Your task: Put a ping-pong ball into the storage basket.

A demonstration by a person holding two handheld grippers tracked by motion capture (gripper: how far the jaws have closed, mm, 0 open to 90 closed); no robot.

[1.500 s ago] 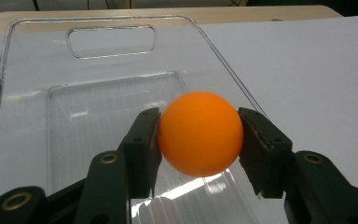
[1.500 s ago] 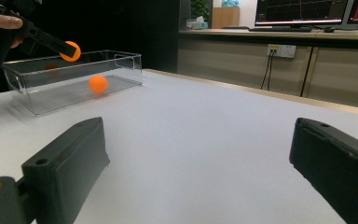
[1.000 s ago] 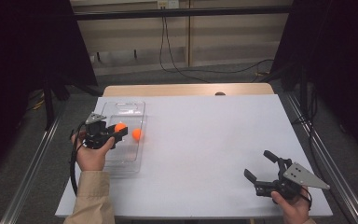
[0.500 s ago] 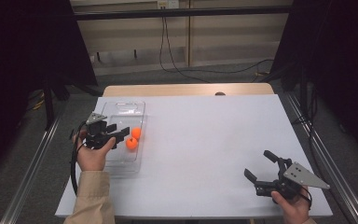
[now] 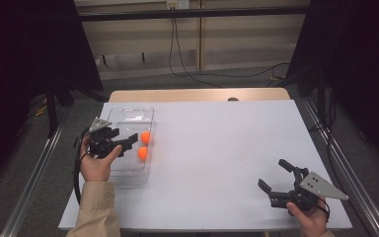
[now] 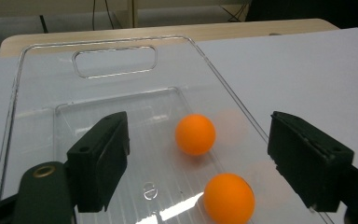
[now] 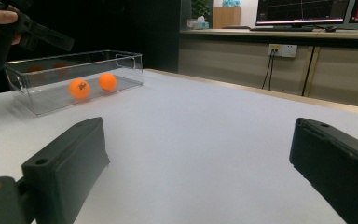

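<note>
From the high view, 1 clear plastic tray (image 5: 128,116) sits on the white table (image 5: 227,148), and it is the landmark here. Inside it lie 2 orange balls (image 5: 145,137), one just nearer the person than the other, both by the tray's right wall. The left gripper (image 5: 127,143) hangs over the tray, its jaws having just been opening, with nothing clamped between them. The right gripper (image 5: 275,177) sits well apart from the tray, jaws spread and empty

In the left gripper view, 2 black jaws stand apart above the tray floor (image 6: 135,140); the 2 balls (image 6: 195,134) rest loose on it between them, untouched

In the right gripper view, the 2 jaws gape wide over bare table (image 7: 205,140); the tray (image 7: 42,100) with its 2 balls (image 7: 79,88) stands far off, the left gripper (image 7: 37,32) above it
</note>
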